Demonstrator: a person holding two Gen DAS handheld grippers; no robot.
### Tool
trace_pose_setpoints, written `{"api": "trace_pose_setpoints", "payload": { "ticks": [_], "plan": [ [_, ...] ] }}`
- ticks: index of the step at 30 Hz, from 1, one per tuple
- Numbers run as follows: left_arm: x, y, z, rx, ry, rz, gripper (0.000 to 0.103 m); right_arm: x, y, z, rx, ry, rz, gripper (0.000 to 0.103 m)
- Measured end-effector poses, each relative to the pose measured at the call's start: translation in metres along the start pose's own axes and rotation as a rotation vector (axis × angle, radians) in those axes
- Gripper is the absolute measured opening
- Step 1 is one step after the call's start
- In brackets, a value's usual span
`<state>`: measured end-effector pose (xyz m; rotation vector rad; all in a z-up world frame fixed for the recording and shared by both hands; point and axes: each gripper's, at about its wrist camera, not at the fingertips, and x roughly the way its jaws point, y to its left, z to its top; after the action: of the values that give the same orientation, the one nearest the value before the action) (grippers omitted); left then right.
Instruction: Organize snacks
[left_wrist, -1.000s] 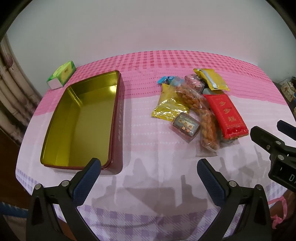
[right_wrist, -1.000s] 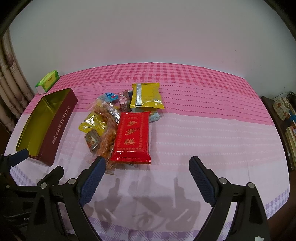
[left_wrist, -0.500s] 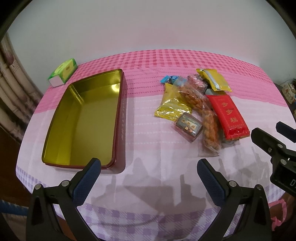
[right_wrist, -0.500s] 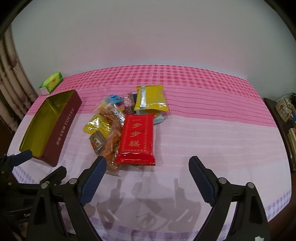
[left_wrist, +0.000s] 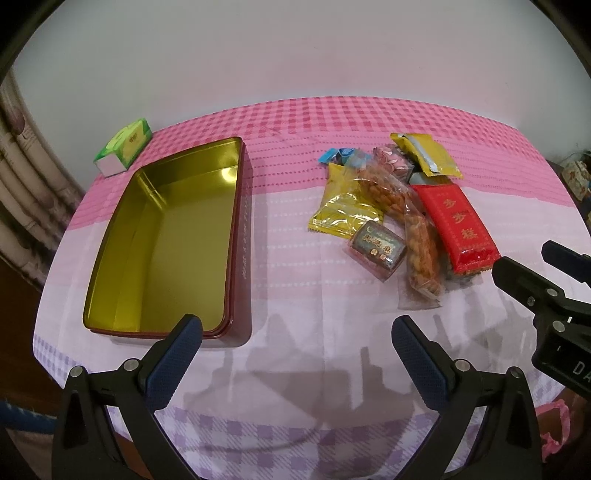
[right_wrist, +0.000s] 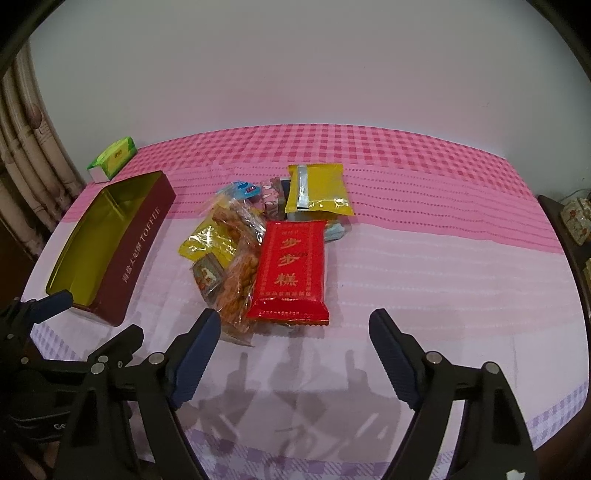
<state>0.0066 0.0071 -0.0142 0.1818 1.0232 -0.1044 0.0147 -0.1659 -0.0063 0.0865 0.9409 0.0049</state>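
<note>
While nothing gripped, I log: right tool (right_wrist: 294, 325) spread wide, red packet (right_wrist: 290, 271) just ahead, long axis pointing away; left tool (left_wrist: 295, 332) wide too; tin (left_wrist: 166, 236) left of pile, on table (right_wrist: 443, 277).

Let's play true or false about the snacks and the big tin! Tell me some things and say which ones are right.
1. The tin has no snacks in it. True.
2. The red packet is inside the tin. False: it lies on the tablecloth in the snack pile.
3. The right gripper holds a snack. False: it is open and holds nothing.
4. The left gripper is open. True.
5. The green box sits beyond the tin, near the wall. True.
</note>
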Motion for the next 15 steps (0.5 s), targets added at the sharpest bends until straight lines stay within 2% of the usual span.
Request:
{"api": "trace_pose_setpoints", "payload": {
  "ticks": [4,11,13,15],
  "plan": [
    [0.003,0.001,0.000,-0.002,0.003,-0.007,0.099,0.003,0.000,0.000,-0.001,0.009,0.003,0.075],
    [0.013,0.009,0.002,-0.024,0.030,-0.040,0.082,0.014,-0.008,0.006,0.015,0.027,0.002,0.072],
    [0.016,0.011,0.003,-0.032,0.033,-0.053,0.081,0.021,-0.009,0.011,0.009,0.041,0.006,0.065],
    [0.017,0.013,0.004,-0.034,0.033,-0.056,0.080,0.029,-0.009,0.015,0.003,0.056,0.009,0.062]
  ]
}}
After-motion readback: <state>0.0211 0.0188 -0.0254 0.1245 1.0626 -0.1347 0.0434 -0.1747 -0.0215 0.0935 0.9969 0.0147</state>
